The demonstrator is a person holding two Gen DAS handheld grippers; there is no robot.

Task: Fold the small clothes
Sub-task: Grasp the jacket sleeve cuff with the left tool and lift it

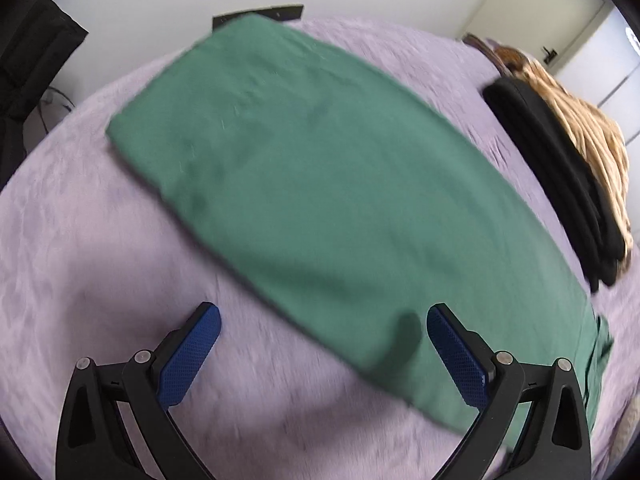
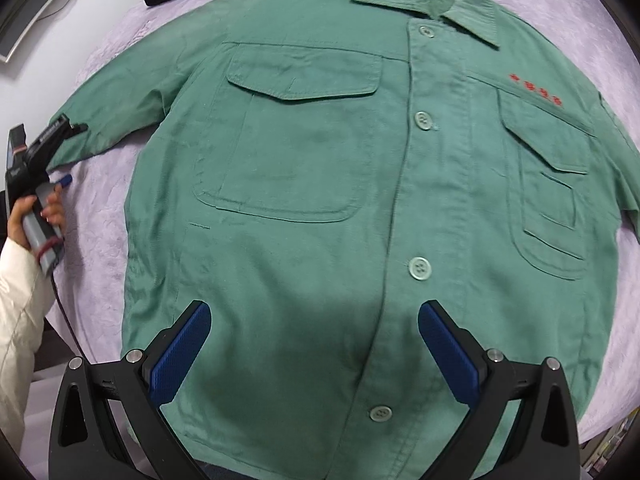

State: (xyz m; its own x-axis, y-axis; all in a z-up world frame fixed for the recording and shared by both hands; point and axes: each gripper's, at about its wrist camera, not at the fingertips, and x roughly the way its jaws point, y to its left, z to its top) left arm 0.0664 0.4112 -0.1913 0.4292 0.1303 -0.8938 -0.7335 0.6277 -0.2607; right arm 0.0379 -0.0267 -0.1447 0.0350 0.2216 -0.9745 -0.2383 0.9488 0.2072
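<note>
Left wrist view is motion-blurred; the green shirt [image 1: 320,184] shows there only as a smooth green slab, its right end cut off. Black folded garment [image 1: 560,176] and tan striped fabric [image 1: 580,128] sit at the far right. Shirt lies flat, buttoned, front up on the fuzzy lilac blanket [image 2: 100,220]; red chest lettering [image 2: 536,90] is unreadable. Left gripper [image 1: 320,344] jaws wide open, empty, at the sleeve edge. Right gripper [image 2: 314,340] jaws wide open, empty, above the hem.

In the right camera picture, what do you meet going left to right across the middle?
Cream padded sleeve → hand holding the other tongs → green shirt's big chest pocket → pale green button row → smaller pocket under red lettering.
</note>
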